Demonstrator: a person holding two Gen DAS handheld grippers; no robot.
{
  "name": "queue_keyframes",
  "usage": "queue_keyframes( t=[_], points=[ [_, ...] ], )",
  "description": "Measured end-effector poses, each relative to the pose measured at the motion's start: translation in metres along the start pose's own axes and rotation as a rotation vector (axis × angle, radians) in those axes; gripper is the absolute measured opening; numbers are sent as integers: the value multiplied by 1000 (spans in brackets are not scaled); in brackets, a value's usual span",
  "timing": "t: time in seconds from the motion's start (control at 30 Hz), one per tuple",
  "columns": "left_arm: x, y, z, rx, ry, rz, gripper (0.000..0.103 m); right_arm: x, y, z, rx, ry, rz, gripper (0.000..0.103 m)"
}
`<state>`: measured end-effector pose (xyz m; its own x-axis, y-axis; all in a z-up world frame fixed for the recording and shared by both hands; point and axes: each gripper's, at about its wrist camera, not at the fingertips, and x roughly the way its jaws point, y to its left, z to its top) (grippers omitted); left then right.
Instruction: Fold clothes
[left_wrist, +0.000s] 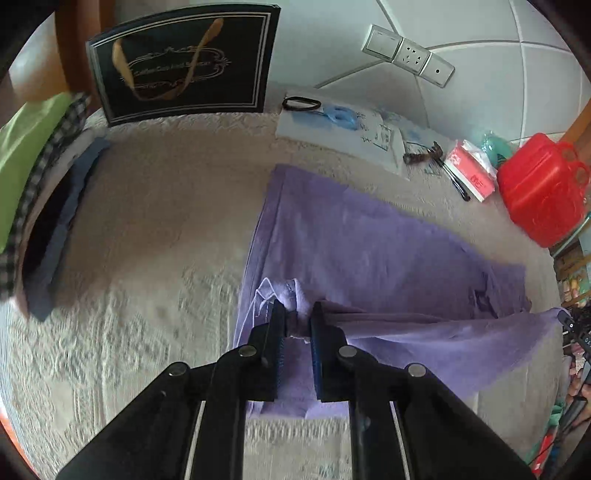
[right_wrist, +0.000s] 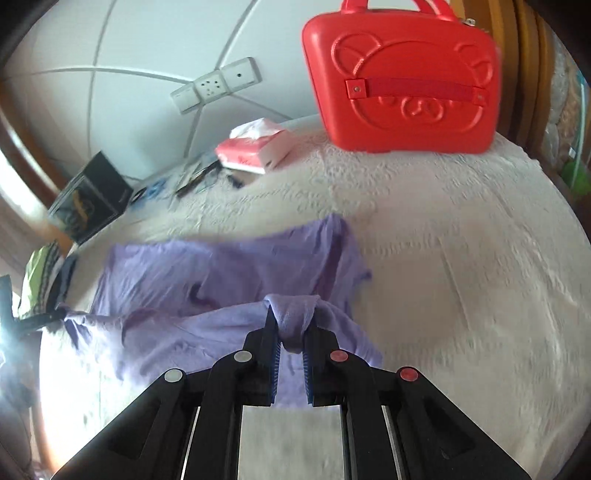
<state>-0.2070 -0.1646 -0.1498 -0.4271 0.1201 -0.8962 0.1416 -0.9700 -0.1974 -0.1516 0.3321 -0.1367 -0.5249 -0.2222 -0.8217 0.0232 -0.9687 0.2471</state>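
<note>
A purple garment (left_wrist: 369, 243) lies spread on a cream textured bedspread (left_wrist: 159, 229). Its near edge is lifted off the bed and stretched between my two grippers. My left gripper (left_wrist: 298, 314) is shut on a bunched corner of the purple cloth, beside a paler collar-like part. In the right wrist view the same garment (right_wrist: 221, 269) shows, and my right gripper (right_wrist: 291, 317) is shut on a gathered fold of it. The left gripper's tip shows at the left edge of that view, with the lifted hem running to it.
A red bear-embossed case (right_wrist: 402, 81) stands at the far right of the bed, a tissue pack (right_wrist: 255, 149) beside it. A black gift bag (left_wrist: 184, 62) leans against the wall. Papers and pens (left_wrist: 351, 129) lie at the back; folded clothes (left_wrist: 33, 177) are stacked left.
</note>
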Motion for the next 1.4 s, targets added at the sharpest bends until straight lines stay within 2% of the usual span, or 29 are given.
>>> queue_keyframes(
  t=[0.13,0.2,0.27,0.3,0.33,0.37,0.4,0.43,0.53,0.63,0.73,0.83,0.97,1.0,1.07,1.1,1.13,1.17,1.3,1.4],
  points=[
    [53,-15,63,21,39,29,12,53,-9,53,1,58,-40,11],
    [74,-20,82,22,69,39,12,78,-13,73,6,90,-54,11],
    [91,-19,95,16,114,59,17,99,-15,85,15,127,-66,16],
    [94,-18,99,15,124,72,27,104,-17,88,20,129,-65,22],
    [94,-17,100,16,123,81,46,109,-18,91,26,129,-64,28],
    [94,-16,102,17,123,91,57,108,-20,92,38,124,-66,32],
    [90,-13,103,18,113,95,76,107,-22,92,49,118,-67,36],
    [84,-11,103,17,96,96,86,101,-24,89,57,106,-61,37],
    [68,1,94,-3,92,90,86,83,-30,79,84,77,-43,44],
    [62,16,66,-17,119,105,86,65,-41,54,131,71,-40,48],
    [59,28,30,-24,129,142,86,49,-58,21,182,89,-73,48],
    [63,36,-1,-51,151,133,86,42,-76,-12,247,127,-93,49],
    [78,34,-25,-47,175,140,87,50,-72,-30,255,154,-87,53],
    [77,30,-26,-28,159,152,87,53,-69,-33,252,158,-81,54],
    [76,26,-26,-29,158,167,76,61,-55,-35,186,149,-103,57],
    [73,25,-25,-36,157,165,46,66,-44,-34,127,140,-124,50],
    [69,27,-23,-56,161,151,9,72,-34,-32,71,157,-123,19],
    [64,30,-24,-73,163,141,9,75,-28,-31,46,173,-128,3],
    [39,42,-33,-113,139,128,9,46,-19,-24,21,116,-137,3],
    [18,50,-58,-123,144,116,9,12,-32,-36,31,116,-127,1]
  ],
)
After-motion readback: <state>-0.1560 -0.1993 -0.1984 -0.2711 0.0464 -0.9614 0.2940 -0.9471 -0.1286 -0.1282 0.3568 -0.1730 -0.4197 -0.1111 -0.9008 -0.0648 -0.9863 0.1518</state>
